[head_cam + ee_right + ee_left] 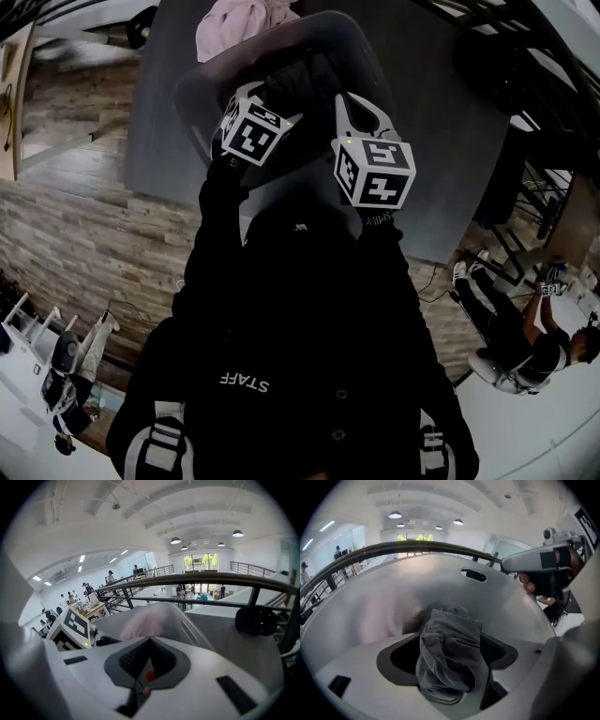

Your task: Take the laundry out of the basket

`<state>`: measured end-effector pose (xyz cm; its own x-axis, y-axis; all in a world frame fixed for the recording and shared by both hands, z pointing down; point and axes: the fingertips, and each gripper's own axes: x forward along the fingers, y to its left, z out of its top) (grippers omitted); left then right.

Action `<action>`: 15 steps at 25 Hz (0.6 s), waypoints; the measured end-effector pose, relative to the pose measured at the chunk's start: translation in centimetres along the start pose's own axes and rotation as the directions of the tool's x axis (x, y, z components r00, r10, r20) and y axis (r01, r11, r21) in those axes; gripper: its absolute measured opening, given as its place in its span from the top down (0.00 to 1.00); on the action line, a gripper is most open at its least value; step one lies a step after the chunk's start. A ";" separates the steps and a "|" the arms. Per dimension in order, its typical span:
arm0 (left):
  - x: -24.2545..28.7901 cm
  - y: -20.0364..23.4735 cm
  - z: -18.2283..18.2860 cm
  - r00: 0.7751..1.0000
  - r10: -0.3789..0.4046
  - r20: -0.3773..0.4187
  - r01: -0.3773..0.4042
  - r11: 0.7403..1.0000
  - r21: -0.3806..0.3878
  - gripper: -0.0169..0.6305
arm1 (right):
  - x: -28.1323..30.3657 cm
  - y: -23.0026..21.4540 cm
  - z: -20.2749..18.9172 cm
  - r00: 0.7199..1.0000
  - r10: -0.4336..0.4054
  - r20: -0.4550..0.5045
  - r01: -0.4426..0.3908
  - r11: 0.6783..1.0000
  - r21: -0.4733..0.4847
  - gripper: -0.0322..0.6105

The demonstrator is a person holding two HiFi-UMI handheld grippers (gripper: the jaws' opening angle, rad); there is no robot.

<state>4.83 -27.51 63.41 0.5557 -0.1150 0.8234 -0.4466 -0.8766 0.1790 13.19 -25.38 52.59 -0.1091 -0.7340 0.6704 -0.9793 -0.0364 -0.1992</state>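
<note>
A grey laundry basket (202, 94) stands on a dark table, and both grippers reach over its rim. A crumpled grey garment (450, 653) lies between the jaws of my left gripper (248, 103). The jaws stand wide, with a dark gap beside the cloth, so the pads do not press on it. Behind it curves the basket's inner wall (440, 578). A pink garment (244, 23) shows at the basket's far side, blurred in the right gripper view (143, 623). My right gripper (150, 641) has its jaws together, with nothing between them.
The dark grey table (441, 141) stands on a wood floor (75, 216). A metal railing (197, 581) runs behind the table, with an open hall below. A person (516, 328) sits at the lower right.
</note>
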 end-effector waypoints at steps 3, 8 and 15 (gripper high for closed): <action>1.2 -0.4 -0.7 0.998 -0.037 -0.058 0.041 0.997 0.068 0.31 | 0.2 -0.3 -0.1 1.000 -0.015 -0.013 0.015 1.000 0.001 0.93; 4.0 -0.4 -1.9 0.986 -0.098 -0.133 0.115 0.986 0.125 0.18 | 0.3 -0.8 0.0 1.000 -0.021 -0.015 0.021 1.000 0.005 0.93; 6.4 0.1 -2.6 0.971 -0.139 -0.197 0.168 0.976 0.141 0.14 | 0.3 -1.3 0.0 0.999 -0.037 -0.024 0.037 0.999 0.002 0.93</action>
<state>6.55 -27.09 70.04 0.4634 0.1017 0.8803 -0.2436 -0.9405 0.2369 14.39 -25.52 53.03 -0.0773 -0.7155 0.6943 -0.9822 -0.0649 -0.1763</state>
